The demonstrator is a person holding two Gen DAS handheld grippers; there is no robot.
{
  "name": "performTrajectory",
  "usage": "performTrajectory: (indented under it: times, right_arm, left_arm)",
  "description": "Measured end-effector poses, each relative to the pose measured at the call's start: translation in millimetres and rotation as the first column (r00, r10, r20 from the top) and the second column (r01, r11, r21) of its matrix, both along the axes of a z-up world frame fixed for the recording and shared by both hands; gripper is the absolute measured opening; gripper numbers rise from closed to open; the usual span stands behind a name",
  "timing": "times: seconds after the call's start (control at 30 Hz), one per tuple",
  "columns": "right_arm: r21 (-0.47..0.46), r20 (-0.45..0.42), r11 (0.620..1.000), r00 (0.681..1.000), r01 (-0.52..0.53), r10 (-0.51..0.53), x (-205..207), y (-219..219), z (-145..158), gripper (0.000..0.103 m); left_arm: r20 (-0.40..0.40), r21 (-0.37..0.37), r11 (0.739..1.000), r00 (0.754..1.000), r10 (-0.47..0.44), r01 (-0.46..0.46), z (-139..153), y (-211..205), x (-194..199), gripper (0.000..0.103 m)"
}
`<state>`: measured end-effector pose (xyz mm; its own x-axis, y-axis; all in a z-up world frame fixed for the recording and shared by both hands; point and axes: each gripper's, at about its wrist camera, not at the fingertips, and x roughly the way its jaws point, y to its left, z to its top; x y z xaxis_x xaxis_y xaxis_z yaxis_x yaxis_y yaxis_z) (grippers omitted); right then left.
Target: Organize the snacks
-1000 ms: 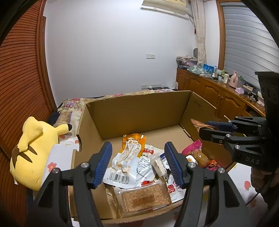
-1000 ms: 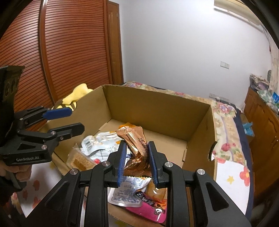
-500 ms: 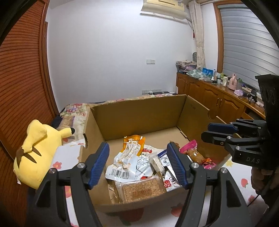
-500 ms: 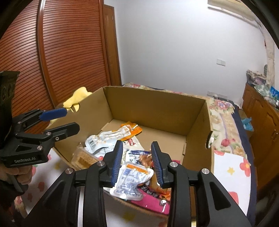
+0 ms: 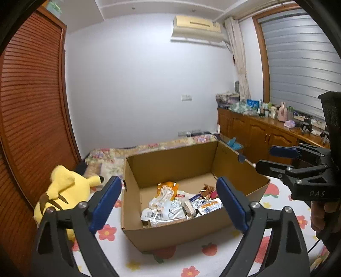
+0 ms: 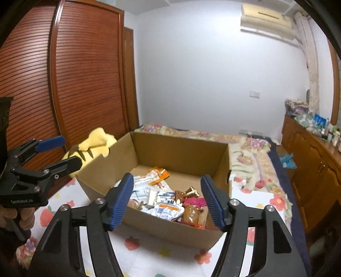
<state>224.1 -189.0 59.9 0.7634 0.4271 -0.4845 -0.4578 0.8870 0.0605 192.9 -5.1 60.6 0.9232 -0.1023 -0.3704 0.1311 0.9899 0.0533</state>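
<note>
Snacks [image 5: 181, 206] in box [image 5: 170, 234]; both tongs wide, empty.

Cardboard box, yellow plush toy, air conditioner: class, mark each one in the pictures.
cardboard box [image 5: 177, 234], left wrist view, on its bare near wall.
yellow plush toy [image 5: 68, 185], left wrist view, on its back.
air conditioner [image 6: 266, 17], right wrist view, on its front panel.

Open cardboard box [image 5: 183, 231] upright on flowered bed; mixed snack packets [image 5: 170, 207] heaped loose along its near inside wall.
</note>
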Motion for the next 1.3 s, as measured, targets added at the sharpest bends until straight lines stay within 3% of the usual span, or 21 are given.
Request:
performTrajectory:
  times: [0.17, 0.5, 0.63, 1.07, 1.3]
  right_arm:
    - [0.016, 0.046, 1.0, 0.999, 0.026, -0.026, -23.0, -6.4, 14.8, 0.085]
    - [0.042, 0.091, 0.997, 0.994, 0.061, -0.065, -56.9, -13.8, 30.1, 0.094]
    - [0.048, 0.095, 0.995, 0.991, 0.091, -0.095, -67.4, -17.4, 31.7, 0.103]
    - [0.034, 0.113, 0.981, 0.974, 0.192, -0.195, -111.0, -24.2, 28.1, 0.103]
    - [0.036, 0.104, 0.977, 0.971, 0.212, -0.215, -132.8, -27.8, 13.9, 0.103]
  left_arm:
    - [0.024, 0.001, 1.0, 1.0, 0.01, -0.01, 9.6, 0.6, -19.7, 0.099]
    - [0.031, -0.017, 0.999, 0.999, 0.045, -0.045, 16.4, 0.9, -47.2, 0.103]
    - [0.039, -0.015, 0.998, 0.998, 0.055, -0.055, 16.6, -2.1, -57.3, 0.103]
    - [0.028, -0.053, 0.996, 0.997, 0.071, -0.069, 5.0, -0.5, -86.7, 0.103]
    - [0.008, -0.028, 0.996, 0.996, 0.091, -0.091, -15.5, -5.2, -101.9, 0.103]
